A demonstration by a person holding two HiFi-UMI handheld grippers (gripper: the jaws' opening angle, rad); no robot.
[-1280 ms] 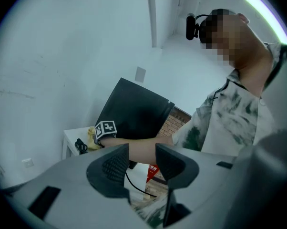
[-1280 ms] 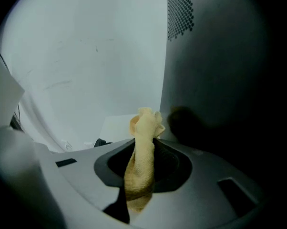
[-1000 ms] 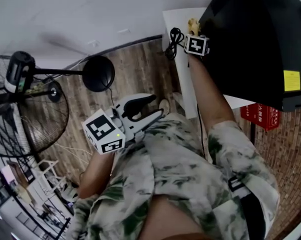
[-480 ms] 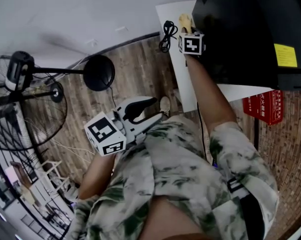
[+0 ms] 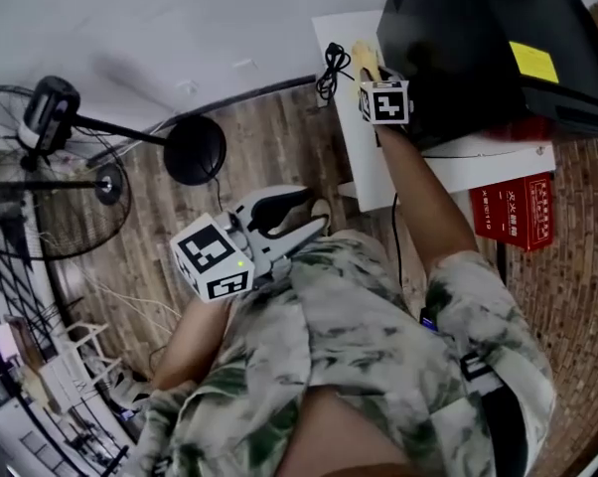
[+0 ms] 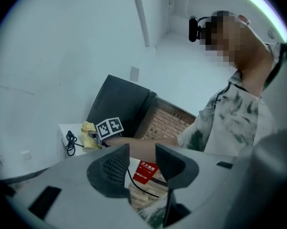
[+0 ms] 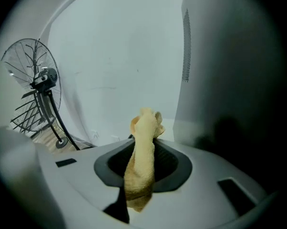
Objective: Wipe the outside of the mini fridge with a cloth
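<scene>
the right tool (image 5: 385,102) is closed tight on the yellow cloth (image 5: 367,60), whose free end stands up beyond the jaws. it sits at the side wall of the black mini fridge (image 5: 478,48), which stands on the white surface (image 5: 498,162), just beside the coiled cable (image 5: 331,68). compared with a second ago, this tool has moved only a little along the same side wall, toward the person. most of the difference is the head view turning, so the red box (image 5: 513,212) under the surface shows more. i judge that the wiping of this side is going on in short strokes. the right gripper view does not show if the cloth really touches the wall. the left tool (image 5: 304,215) has stayed near the body, jaws apart and empty.
</scene>
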